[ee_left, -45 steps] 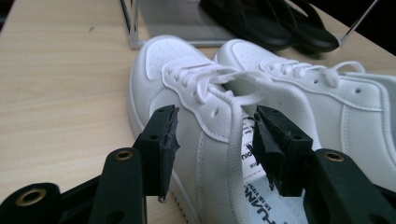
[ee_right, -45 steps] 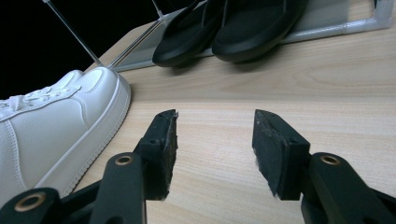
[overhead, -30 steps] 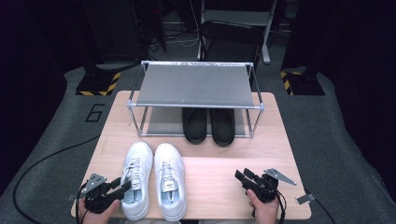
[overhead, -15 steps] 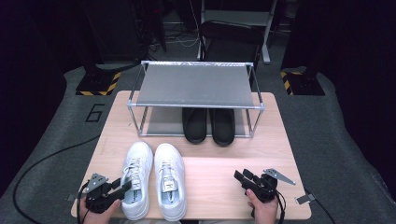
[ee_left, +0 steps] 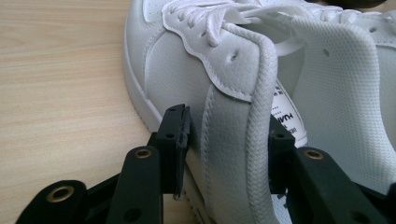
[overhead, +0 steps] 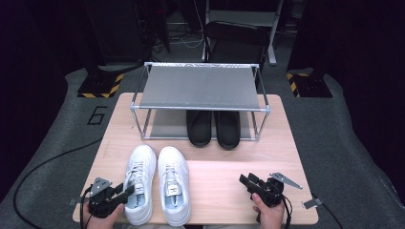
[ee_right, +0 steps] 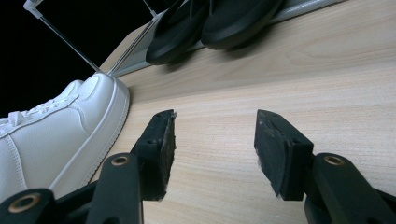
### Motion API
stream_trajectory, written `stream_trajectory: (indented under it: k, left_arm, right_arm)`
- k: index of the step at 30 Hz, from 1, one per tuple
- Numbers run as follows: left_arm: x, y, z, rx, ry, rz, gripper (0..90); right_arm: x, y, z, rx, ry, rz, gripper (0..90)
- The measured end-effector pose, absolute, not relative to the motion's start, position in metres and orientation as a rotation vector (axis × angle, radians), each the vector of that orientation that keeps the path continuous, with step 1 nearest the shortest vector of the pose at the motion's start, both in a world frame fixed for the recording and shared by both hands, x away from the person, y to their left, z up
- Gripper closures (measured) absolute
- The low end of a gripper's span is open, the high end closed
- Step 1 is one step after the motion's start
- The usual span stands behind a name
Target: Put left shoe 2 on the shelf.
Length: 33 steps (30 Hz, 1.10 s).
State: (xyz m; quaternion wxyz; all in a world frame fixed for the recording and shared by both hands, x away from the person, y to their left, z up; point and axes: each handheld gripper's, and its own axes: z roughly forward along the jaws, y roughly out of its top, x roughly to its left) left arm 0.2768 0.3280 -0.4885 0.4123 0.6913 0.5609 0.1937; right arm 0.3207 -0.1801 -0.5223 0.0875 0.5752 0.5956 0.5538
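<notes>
shelf top [overhead: 198,88]: bare all across, open from above.
under the shelf, 12 o'clock: black slippers [overhead: 213,128] fill the right half; left half free.
table [overhead: 229,179] centre to 3 o'clock: open wood ahead of the right gripper [overhead: 249,182].
7 o'clock: white sneakers [overhead: 157,183] side by side block that corner.
shelf posts [overhead: 138,125]: narrow the entry at both sides.

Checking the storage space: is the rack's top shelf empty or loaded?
Empty: the top shelf is bare grey mesh, while the black shoes sit on the lower level.
</notes>
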Motion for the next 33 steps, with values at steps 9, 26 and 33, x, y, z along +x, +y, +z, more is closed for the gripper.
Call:
stream_trajectory:
  k: [9, 26, 33]
  left_arm:
    - [0.274, 0.323, -0.485, 1.743, 1.418, 0.606, 74.1]
    - [0.293, 0.328, -0.485, 1.716, 1.425, 0.590, 75.9]
    - [0.294, 0.332, -0.482, 1.734, 1.455, 0.488, 65.5]
  right_arm:
    - [0.321, -0.180, -0.523, 1.731, 1.770, 1.659, 48.0]
    - [0.322, -0.183, -0.527, 1.758, 1.751, 1.683, 48.0]
    - [0.322, -0.184, -0.527, 1.788, 1.739, 1.699, 48.0]
